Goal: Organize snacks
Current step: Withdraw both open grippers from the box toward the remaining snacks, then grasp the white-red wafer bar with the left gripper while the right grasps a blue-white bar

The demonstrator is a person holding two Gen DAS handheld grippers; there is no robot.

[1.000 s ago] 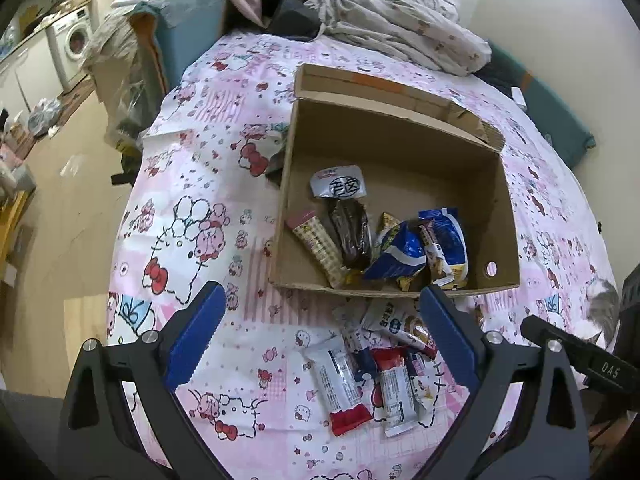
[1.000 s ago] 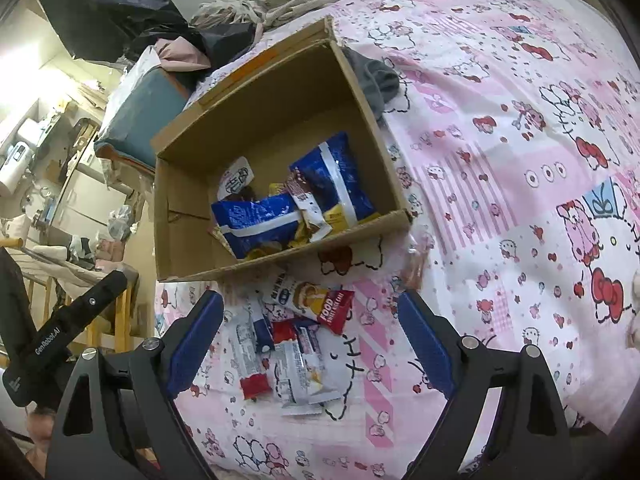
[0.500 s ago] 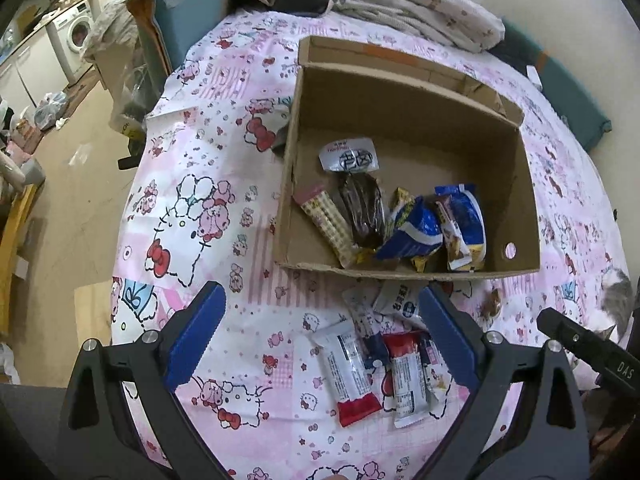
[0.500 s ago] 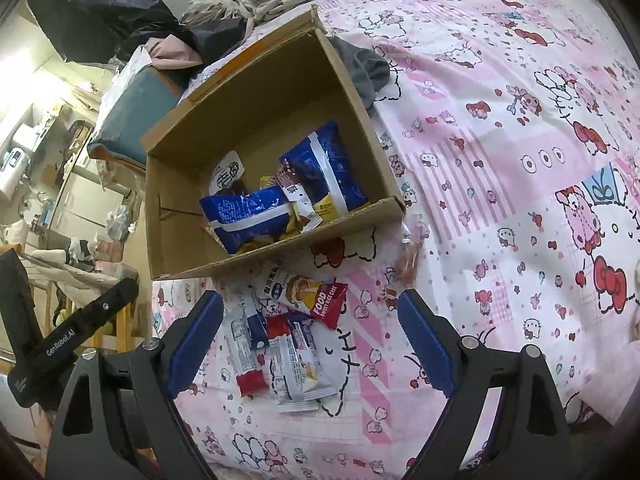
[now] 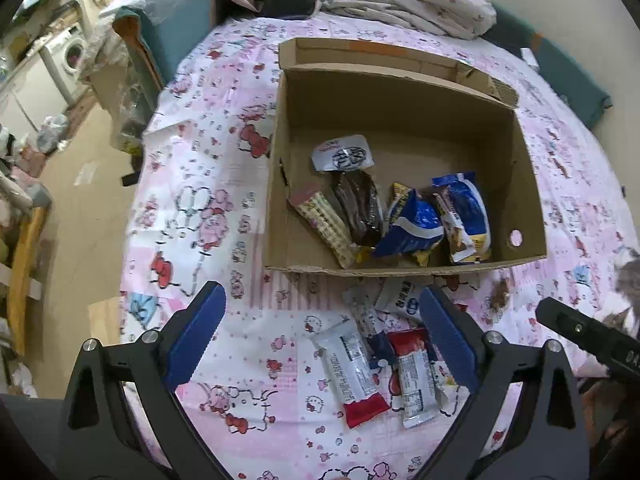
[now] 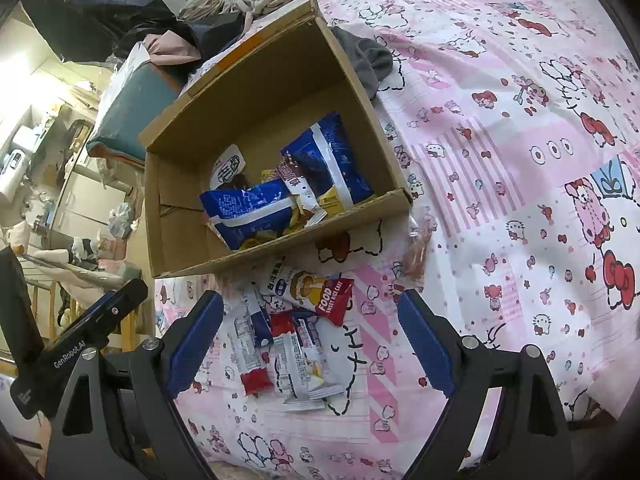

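Both the left gripper [image 5: 322, 334] and right gripper [image 6: 310, 340] hover jaws wide and empty over loose snack bars [image 5: 350, 368] on the bedsheet [image 5: 208, 200] – long axes pointing toward the cardboard box [image 5: 404, 270], its near wall hiding packets inside.

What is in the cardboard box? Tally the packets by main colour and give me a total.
Blue packets: 2
White packet: 1
Dark brown packet: 1
Tan bar: 1
Brown-and-white bar: 1
Yellow packet, mostly hidden: 1
Total seen in the box: 7; others may lie underneath.
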